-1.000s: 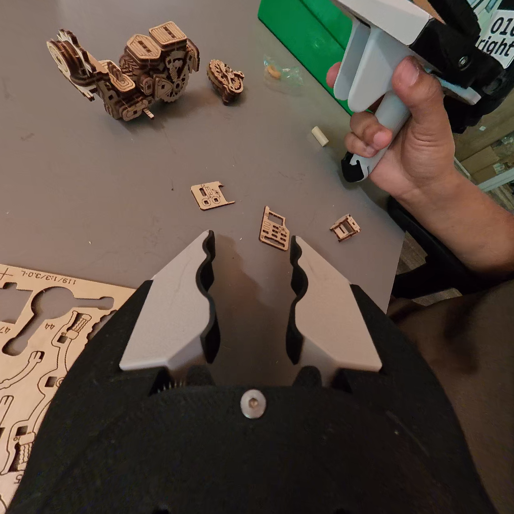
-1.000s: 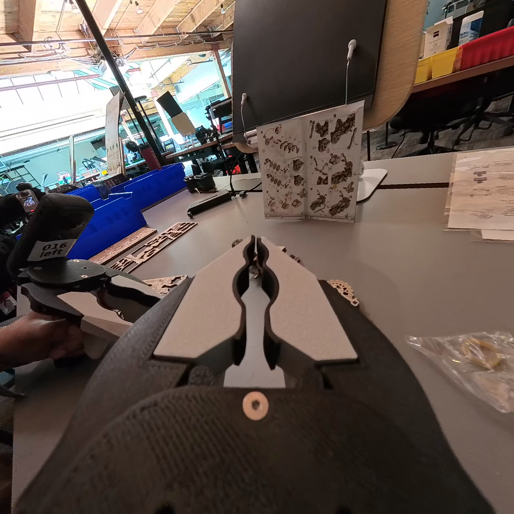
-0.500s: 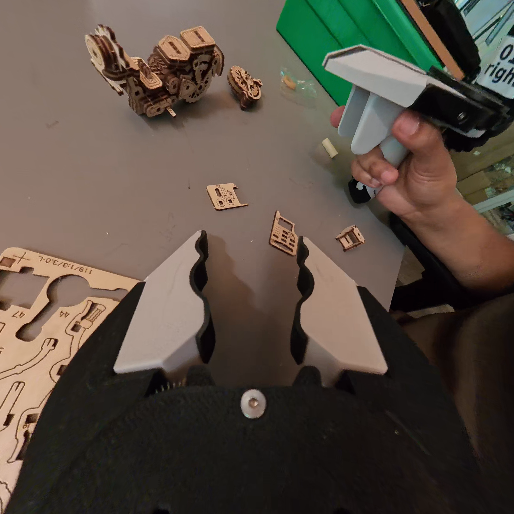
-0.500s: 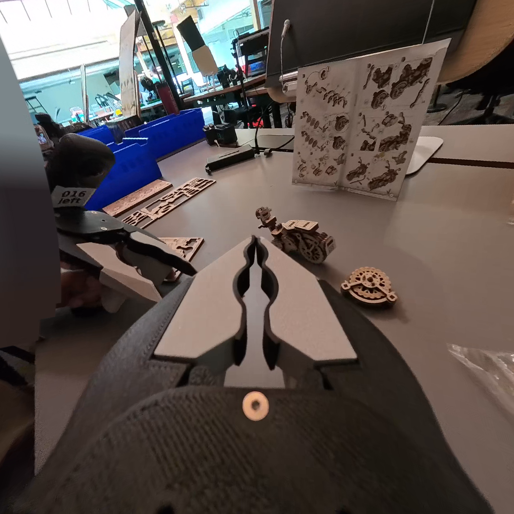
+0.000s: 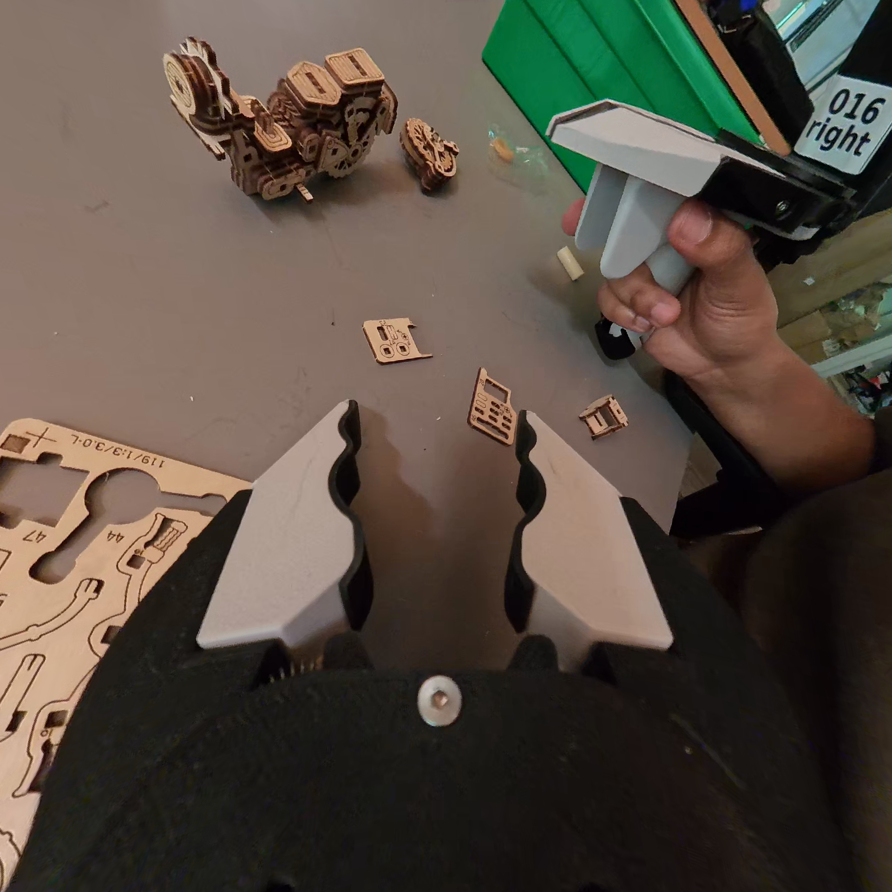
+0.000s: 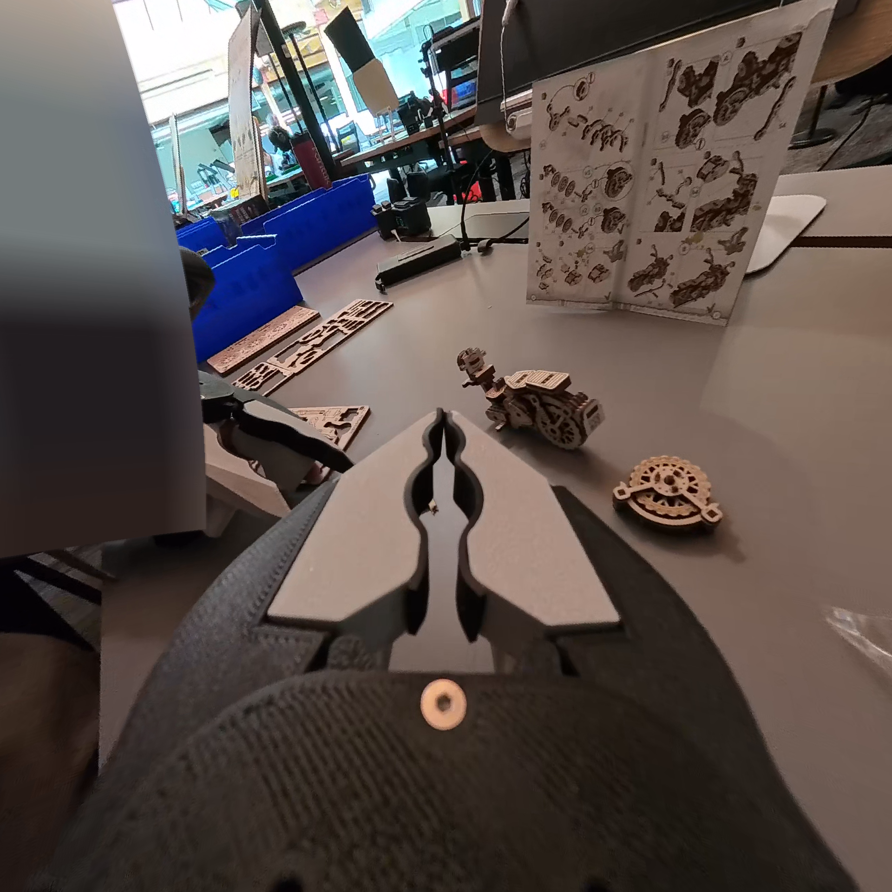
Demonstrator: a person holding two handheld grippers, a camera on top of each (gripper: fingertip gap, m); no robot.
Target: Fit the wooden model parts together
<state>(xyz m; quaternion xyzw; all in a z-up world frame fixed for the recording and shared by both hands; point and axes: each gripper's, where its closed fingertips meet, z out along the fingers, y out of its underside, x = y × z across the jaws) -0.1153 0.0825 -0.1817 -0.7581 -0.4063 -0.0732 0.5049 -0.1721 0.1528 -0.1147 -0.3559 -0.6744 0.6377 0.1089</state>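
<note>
A part-built wooden motorcycle model [image 5: 285, 125] stands at the far side of the grey table [image 5: 145, 289], with a round wheel assembly [image 5: 429, 149] lying beside it. Both also show in the right wrist view: the model [image 6: 536, 410] and the wheel assembly [image 6: 668, 492]. Two flat cut-out pieces [image 5: 396, 340] [image 5: 492, 408] and a small box-shaped piece [image 5: 603, 416] lie just ahead of my left gripper [image 5: 439, 415]. It is open and empty above the table. My right gripper [image 6: 444, 420] is shut and holds nothing. It hovers at the right [image 5: 560, 132], held by a hand [image 5: 700, 309].
A punched wooden parts sheet [image 5: 72, 531] lies at the near left. A green bin [image 5: 603, 62], a small plastic bag [image 5: 511, 149] and a pale peg [image 5: 569, 263] sit at the right. An instruction sheet [image 6: 666, 178] stands behind the model; more sheets [image 6: 313, 347] and blue bins [image 6: 289, 251] lie at the left. My right fingertips sit around 12 cm from my left ones.
My right gripper has tipped down toward the table, bringing the model and wheel into its view. My left gripper has drawn back a little and its jaws have opened slightly wider.
</note>
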